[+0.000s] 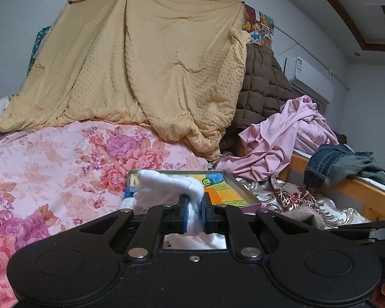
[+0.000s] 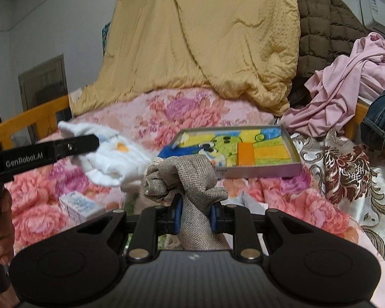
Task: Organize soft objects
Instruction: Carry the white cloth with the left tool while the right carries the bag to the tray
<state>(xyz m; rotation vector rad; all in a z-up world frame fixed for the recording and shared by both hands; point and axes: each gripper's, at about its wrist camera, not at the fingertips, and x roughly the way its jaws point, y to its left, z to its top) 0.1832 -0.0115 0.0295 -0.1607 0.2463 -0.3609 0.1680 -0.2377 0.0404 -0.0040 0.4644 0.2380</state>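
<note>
Floral bedspread [image 1: 64,154] below – left tool [image 1: 194,206] grips white sock [image 1: 172,187], right tool [image 2: 194,211] grey sock [image 2: 190,179]

white cloth [image 1: 172,187] hides tray's near-left corner | jeans [image 2: 382,118] cropped right

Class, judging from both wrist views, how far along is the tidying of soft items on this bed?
Done: nothing visibly sorted. In hand: left gripper clamps a white cloth; right gripper clamps a grey knit cloth. Left: pink garment and jeans lie loose.
</note>
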